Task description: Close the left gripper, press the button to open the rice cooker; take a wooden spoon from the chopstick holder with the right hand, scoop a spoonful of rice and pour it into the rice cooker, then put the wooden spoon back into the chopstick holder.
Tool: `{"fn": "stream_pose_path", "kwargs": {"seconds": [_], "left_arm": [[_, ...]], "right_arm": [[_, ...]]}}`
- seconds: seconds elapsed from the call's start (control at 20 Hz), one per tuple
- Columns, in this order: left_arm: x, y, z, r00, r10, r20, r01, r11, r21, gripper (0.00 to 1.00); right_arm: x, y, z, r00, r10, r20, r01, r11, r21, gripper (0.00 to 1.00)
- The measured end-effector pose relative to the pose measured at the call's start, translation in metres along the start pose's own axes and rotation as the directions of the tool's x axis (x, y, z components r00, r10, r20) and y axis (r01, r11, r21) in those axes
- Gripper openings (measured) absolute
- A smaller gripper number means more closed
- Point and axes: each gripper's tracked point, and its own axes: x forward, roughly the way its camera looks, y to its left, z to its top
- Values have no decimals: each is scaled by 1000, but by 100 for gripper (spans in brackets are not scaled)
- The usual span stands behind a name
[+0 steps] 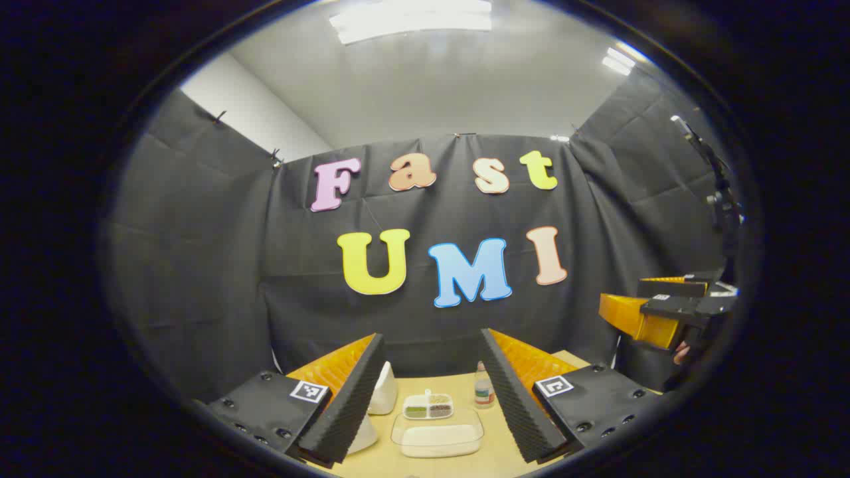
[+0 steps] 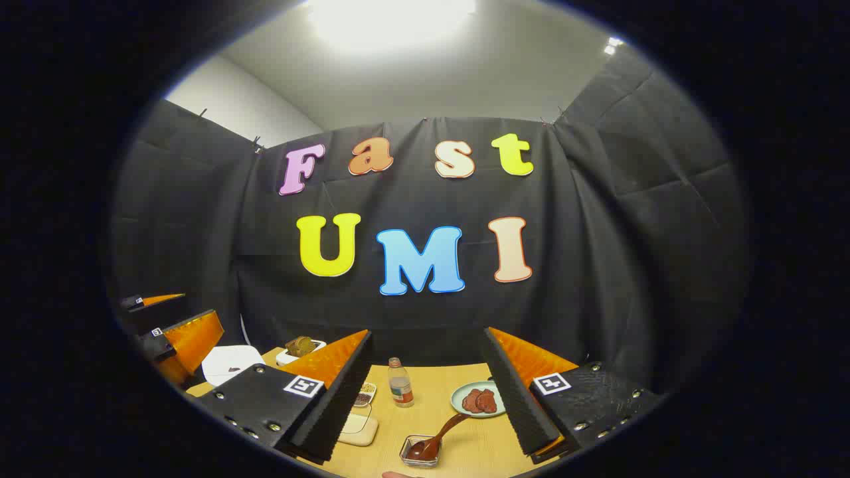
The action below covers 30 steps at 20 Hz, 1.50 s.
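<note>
Both fingers of the left gripper (image 1: 431, 398) rise from the bottom of the left gripper view, spread wide apart with nothing between them. Past them lies a pale wooden surface (image 1: 495, 451). A clear shallow tray of white rice (image 1: 438, 435) sits in the gap between the fingers, and just behind it is a small divided dish (image 1: 428, 406) with green and brown grains. A small bottle (image 1: 484, 388) stands to the right of that dish, close to the right finger. The white rice cooker (image 1: 382, 392) stands partly hidden behind the left finger; its lid looks down, though I cannot tell for certain. At the right edge of this view the right gripper (image 1: 654, 312) is held up in the air, well above the surface, with part of a hand (image 1: 680, 352) below it.

In the right gripper view the right gripper's (image 2: 428, 392) fingers also stand wide apart and grip nothing. Between them the same small bottle (image 2: 400, 383) stands upright on the surface (image 2: 478, 438). Nearer the camera a wooden spoon (image 2: 438, 435) leans in a small clear holder (image 2: 418, 451), bowl down and handle tilting up to the right. A round plate (image 2: 479, 398) with dark red pieces on it lies just beside the right finger. The rice tray (image 2: 358, 428) and the divided dish (image 2: 364, 395) peek out by the left finger. Farther left are the white rice cooker (image 2: 229, 362), a small white dish (image 2: 302, 346) holding something brown, and the left gripper (image 2: 176, 332), held above the surface at the edge.
</note>
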Motion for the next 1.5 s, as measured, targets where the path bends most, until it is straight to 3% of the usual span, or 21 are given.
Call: {"fn": "stream_pose_path", "kwargs": {"seconds": [0.05, 0.1, 0.3, 0.35, 0.4, 0.55, 0.7, 0.8, 1.15, 1.2, 1.25, 1.3, 1.45, 1.5], "left_arm": [[5, 9, 3, 1000, -3, 5, 3, 1000, -3, 98], [11, 16, 5, 1000, -11, 10, 11, 1000, -2, 95], [26, 37, 2, 997, -72, 12, 72, 997, -3, 98], [28, 45, -4, 997, -73, -5, 73, 997, -18, 91], [31, 52, -9, 997, -69, -23, 68, 997, -40, 98], [38, 74, -15, 999, -22, -39, 19, 996, -85, 100], [36, 87, -17, 998, 31, -56, -35, 997, -75, 92], [38, 92, -18, 997, 52, -49, -56, 996, -73, 96], [39, 84, -26, 997, 36, -71, -41, 997, -60, 97], [40, 84, -27, 997, 34, -71, -38, 998, -56, 92], [43, 82, -29, 997, 26, -75, -31, 998, -54, 97], [45, 80, -31, 996, 21, -81, -25, 998, -51, 92], [52, 83, -43, 994, 20, -108, -25, 999, -38, 96], [53, 84, -49, 992, 16, -121, -20, 999, -34, 82]], "right_arm": [[2, 10, 1, 1000, -14, 4, 14, 1000, -3, 99], [2, 18, -1, 1000, -27, 0, 27, 1000, -9, 99], [-1, 40, -4, 997, -78, -2, 78, 996, -40, 99], [-1, 47, -5, 997, -76, -8, 75, 996, -37, 99], [0, 52, -4, 997, -75, -9, 75, 997, -34, 99], [7, 61, 0, 999, -53, -5, 53, 998, -27, 98], [17, 73, -1, 1000, 10, -8, -10, 1000, -14, 99], [24, 75, -2, 999, 31, -13, -31, 999, -21, 99], [28, 70, -8, 998, 56, -30, -57, 998, -11, 99], [29, 68, -10, 998, 53, -36, -53, 999, -7, 98], [29, 67, -12, 998, 50, -40, -50, 999, 2, 98], [31, 66, -14, 998, 47, -45, -47, 999, 12, 98], [38, 66, -20, 997, 45, -58, -43, 999, 29, 98], [39, 67, -22, 997, 47, -59, -46, 999, 28, 98]]}}
